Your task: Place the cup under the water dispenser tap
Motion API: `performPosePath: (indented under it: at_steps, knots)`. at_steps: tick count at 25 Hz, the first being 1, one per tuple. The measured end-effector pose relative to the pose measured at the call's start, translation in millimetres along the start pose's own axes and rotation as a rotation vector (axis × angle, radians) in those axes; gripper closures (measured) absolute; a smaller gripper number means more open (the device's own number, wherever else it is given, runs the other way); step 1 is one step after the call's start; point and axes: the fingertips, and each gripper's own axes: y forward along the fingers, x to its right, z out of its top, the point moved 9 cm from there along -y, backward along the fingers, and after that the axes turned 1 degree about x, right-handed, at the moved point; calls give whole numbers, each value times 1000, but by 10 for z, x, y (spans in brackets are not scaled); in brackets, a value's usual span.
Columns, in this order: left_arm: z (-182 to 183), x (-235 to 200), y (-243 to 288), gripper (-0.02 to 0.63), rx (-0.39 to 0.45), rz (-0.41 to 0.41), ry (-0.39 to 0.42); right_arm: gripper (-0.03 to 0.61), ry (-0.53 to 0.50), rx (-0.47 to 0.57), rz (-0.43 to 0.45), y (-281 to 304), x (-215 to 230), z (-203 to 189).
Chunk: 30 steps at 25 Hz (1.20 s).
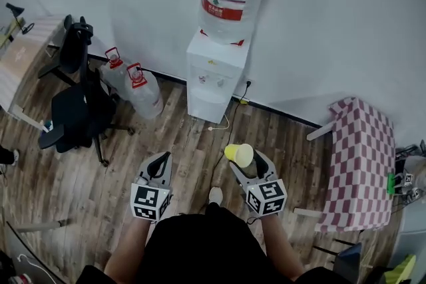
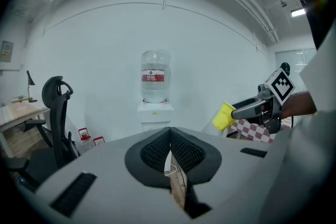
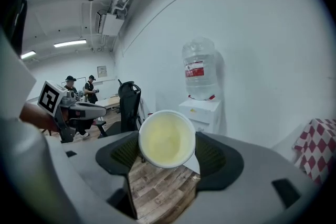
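Right gripper is clamping the yellow paper cup, which is tipped sideways with one round end facing the gripper camera, in the air above the wood floor. Left gripper is idling alongside, jaws together on nothing. The water dispenser is standing well ahead against the wall. This is probably the carrying step; the next move calls for approaching, righting the cup and lowering it beneath the taps.

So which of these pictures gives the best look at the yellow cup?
The right gripper view: the yellow cup sits large between that gripper's jaws, its open mouth toward the camera, showing an empty inside. The head view shows it small from above, at the right gripper's tips. The left gripper view shows only its side, small, at the right.
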Motion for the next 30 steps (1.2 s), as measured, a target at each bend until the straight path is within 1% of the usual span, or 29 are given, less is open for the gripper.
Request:
performPosePath:
  at_steps: [5,10,13,17,24,27,30]
  knots:
    - [136,217,413,600,-21,17,-14,236,-12,-12,68,249,416,67]
    - [219,424,735,600,-34,65,-18,236,-24,-40,154,435,761,21]
    - [223,504,887,600,-38,84,-26,236,-36,-56,188,553,913,-8]
    - [221,562,967,600,-61,106,-38,236,-36,-66,220,679,1003,-15]
    - [165,427,1051,600,-99,134,-53,236,-44,-91,247,996,1046,36]
    - [89,306,1153,600,-118,126,-66,236,-44,-93,241,1204,1036,91]
    - [50,151,1338,600,-131,101,-76,236,-43,-102,222,1461,1029,133]
